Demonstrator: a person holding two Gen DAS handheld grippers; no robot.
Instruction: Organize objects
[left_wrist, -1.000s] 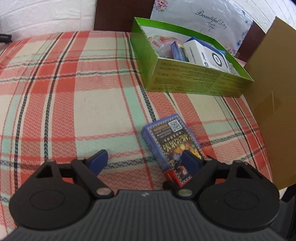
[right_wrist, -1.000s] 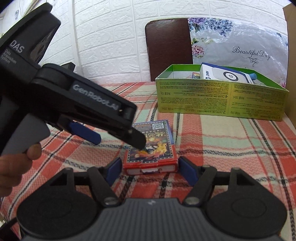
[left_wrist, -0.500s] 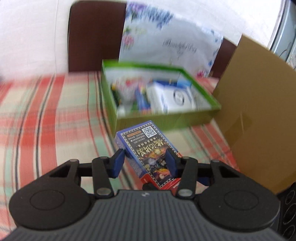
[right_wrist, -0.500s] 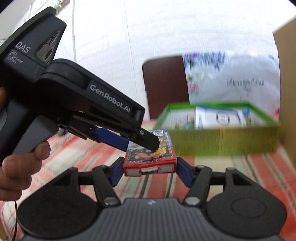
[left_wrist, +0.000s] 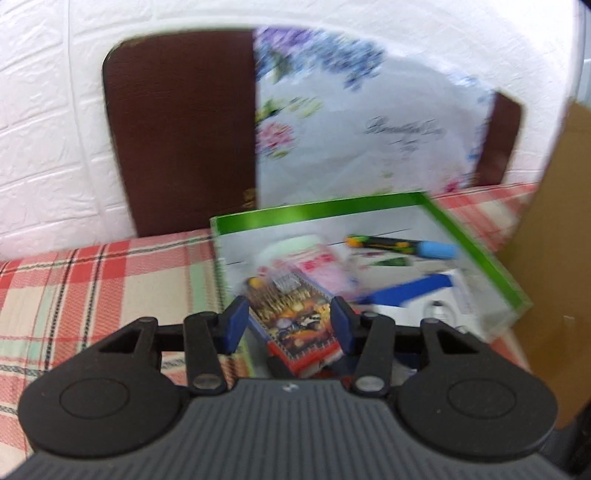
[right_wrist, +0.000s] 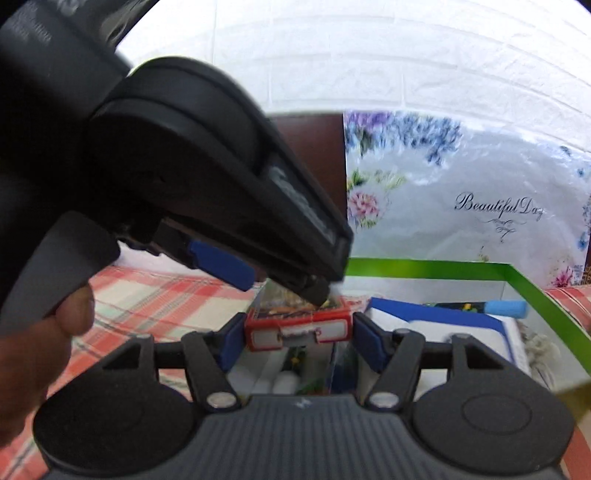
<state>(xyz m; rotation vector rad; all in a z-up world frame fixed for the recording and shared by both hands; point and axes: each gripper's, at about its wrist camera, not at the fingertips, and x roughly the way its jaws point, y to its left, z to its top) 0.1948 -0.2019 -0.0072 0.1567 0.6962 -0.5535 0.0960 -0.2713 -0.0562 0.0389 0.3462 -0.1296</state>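
Right gripper (right_wrist: 297, 341): fingers clenched on the short red end of the card box (right_wrist: 297, 330), low centre of the right wrist frame. Box sits level and clear of the counter, so it's carried, not resting.

Left gripper (left_wrist: 288, 325): blue pads flank the same card box (left_wrist: 295, 328) at centre frame. Right pad looks to be touching its edge, left pad just beside it; blur hides the contact, so I cannot tell whether it's clamped. In the right wrist view the left gripper's body (right_wrist: 207, 177) fills the upper left, its tip over the box top. Probably a two-handed hold to steady the box.

Beyond the fingers: green box (left_wrist: 476, 251) open-topped, already holding a white-and-blue carton (right_wrist: 461, 325), a marker (left_wrist: 402, 245) and a pink packet (left_wrist: 317, 266). Card box hangs over its near-left part. Judgement: lower it into the free gap, then release.

Far: plaid cloth (left_wrist: 92, 280), brown chair back (left_wrist: 181, 129), floral bag (right_wrist: 480, 192).
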